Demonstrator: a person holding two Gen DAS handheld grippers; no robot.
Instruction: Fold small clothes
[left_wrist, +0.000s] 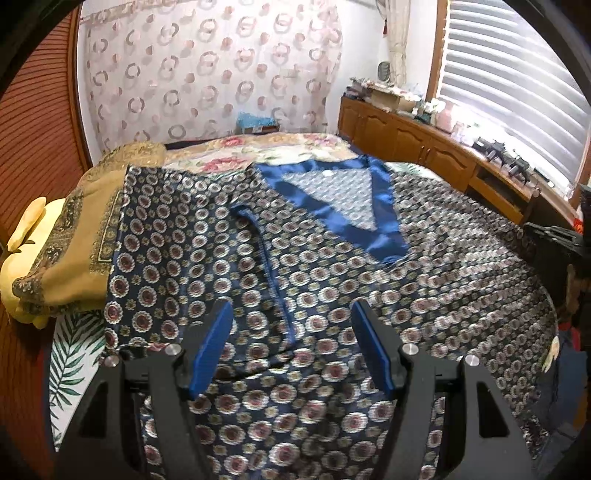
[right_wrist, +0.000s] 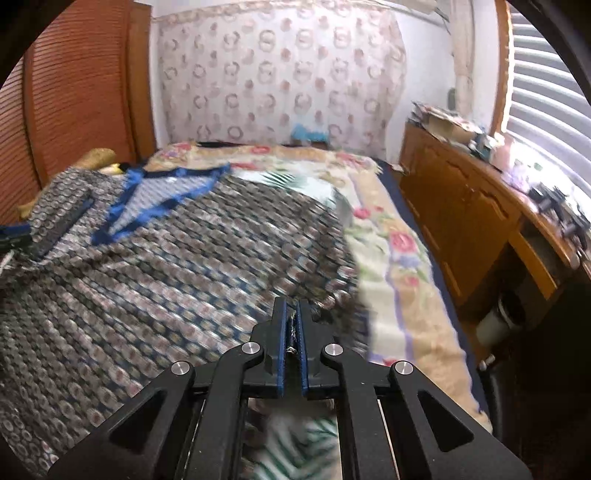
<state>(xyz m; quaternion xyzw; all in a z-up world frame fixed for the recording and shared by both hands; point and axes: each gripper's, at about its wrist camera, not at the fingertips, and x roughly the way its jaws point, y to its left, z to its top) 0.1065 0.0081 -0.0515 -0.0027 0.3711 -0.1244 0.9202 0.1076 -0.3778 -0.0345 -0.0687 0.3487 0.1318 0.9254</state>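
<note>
— Bedroom, floral bedspread (right_wrist: 391, 258), and my work is laid across it. Where do you want me to begin?

— At your tools. What are they doing?

— My right gripper (right_wrist: 292, 317) is pressed together on the near right edge of the patterned pyjama top (left_wrist: 332, 280); a sliver of cloth shows between the blue pads. My left gripper (left_wrist: 291, 343) is spread wide and holds nothing, hanging just above the lower front of the top.

— And how does the garment lie from you?

— Its long axis runs away from me, hem near, blue satin V-collar (left_wrist: 343, 199) far, towards the headboard end. The left sleeve looks already turned in over the body. From the pinched edge the rest of the shirt stretches off to the left, so I judge the right hand is the one to carry that side across.

— Anything beyond the bed?

— Mustard cushion (left_wrist: 74, 236) at the left, circle-print curtain (left_wrist: 207, 74) behind, a cluttered wooden cabinet (right_wrist: 472, 206) under the blinds (left_wrist: 517, 81). The right view is blurred, so finer detail I cannot tell.
</note>
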